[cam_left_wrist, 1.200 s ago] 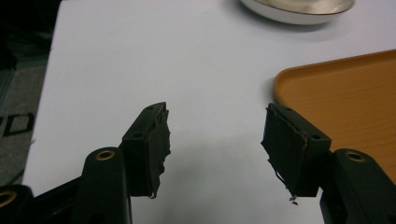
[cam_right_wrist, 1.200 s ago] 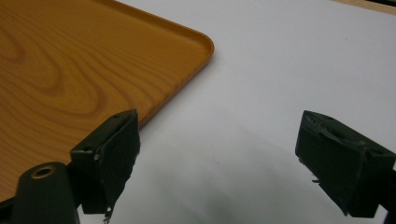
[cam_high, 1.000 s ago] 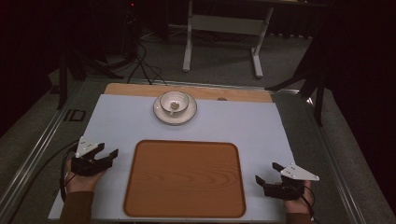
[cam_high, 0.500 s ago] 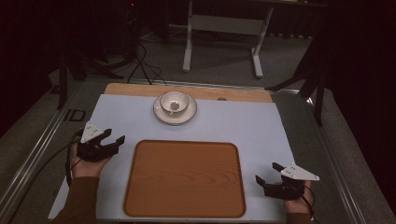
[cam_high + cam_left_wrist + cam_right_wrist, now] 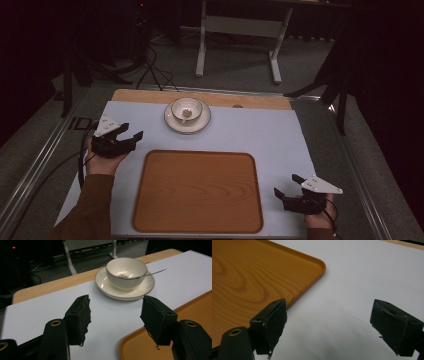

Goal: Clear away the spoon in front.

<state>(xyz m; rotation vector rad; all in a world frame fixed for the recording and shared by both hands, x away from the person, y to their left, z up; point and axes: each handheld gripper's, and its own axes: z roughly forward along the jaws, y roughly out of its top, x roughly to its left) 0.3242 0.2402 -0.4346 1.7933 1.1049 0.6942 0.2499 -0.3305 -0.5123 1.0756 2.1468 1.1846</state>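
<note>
With your left hand-held gripper [image 5: 115, 317] released and empty, approach the saucer [image 5: 125, 287] just ahead, straddling its near rim squarely.

Ahead of my open left-hand jaws sits a white ceramic cup with a thin gold rim [image 5: 126, 272], upright on its matching round white saucer [image 5: 110, 287]. A slim metal spoon [image 5: 155, 272] rests in the cup, handle jutting over the rim. The set stands at the far side of the pale mat, beyond the wooden tray.
</note>
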